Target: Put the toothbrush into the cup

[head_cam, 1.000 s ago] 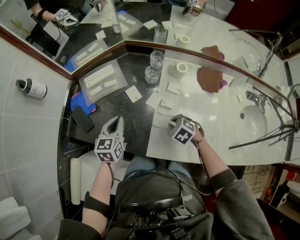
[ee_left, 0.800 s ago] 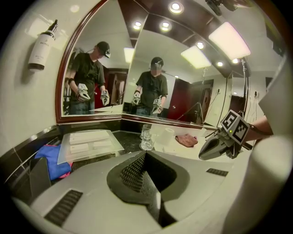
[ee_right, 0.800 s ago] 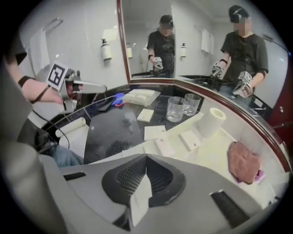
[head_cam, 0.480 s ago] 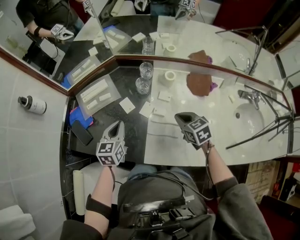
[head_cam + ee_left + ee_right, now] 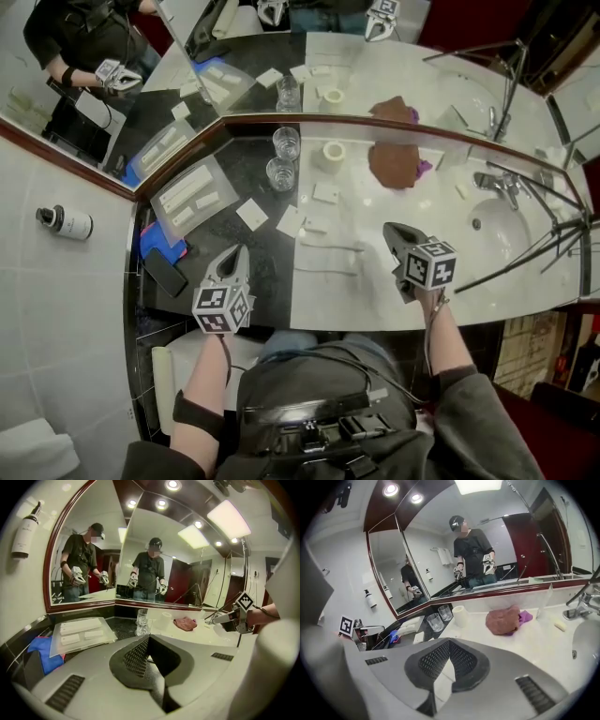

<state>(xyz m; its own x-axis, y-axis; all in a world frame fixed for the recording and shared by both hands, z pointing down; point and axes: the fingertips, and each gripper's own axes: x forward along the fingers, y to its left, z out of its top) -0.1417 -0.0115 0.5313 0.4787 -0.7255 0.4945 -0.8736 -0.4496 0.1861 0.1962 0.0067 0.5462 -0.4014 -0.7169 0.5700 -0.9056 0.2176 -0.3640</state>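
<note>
Mirrors meet in a corner behind a bathroom counter [image 5: 367,292] that is dark stone on the person's left and white stone on the right, with a sink [image 5: 506,246] and tap [image 5: 495,186] at the far right. Two thin pale toothbrushes [image 5: 330,246] [image 5: 325,272] lie flat on the white stone, one just behind the other, between the two grippers and touching neither. Two clear cups [image 5: 279,173] [image 5: 286,142] stand side by side on the dark stone near the mirror, well apart from the toothbrushes. Just right of the cups sits a white roll [image 5: 333,155], and further right a brown cloth [image 5: 392,159] lies crumpled. On the dark side a clear tray [image 5: 192,192] carries white packets, with a blue cloth [image 5: 157,242] and a phone [image 5: 166,270] beside it. A bottle [image 5: 66,222] hangs on the white wall at the left.

The left gripper [image 5: 236,255] hovers over the dark stone near the counter's front edge; its own view shows the jaws pressed together with nothing between them. The right gripper [image 5: 392,231] is raised above the white stone to the right of the toothbrushes, its jaws also closed tip to tip and empty.
</note>
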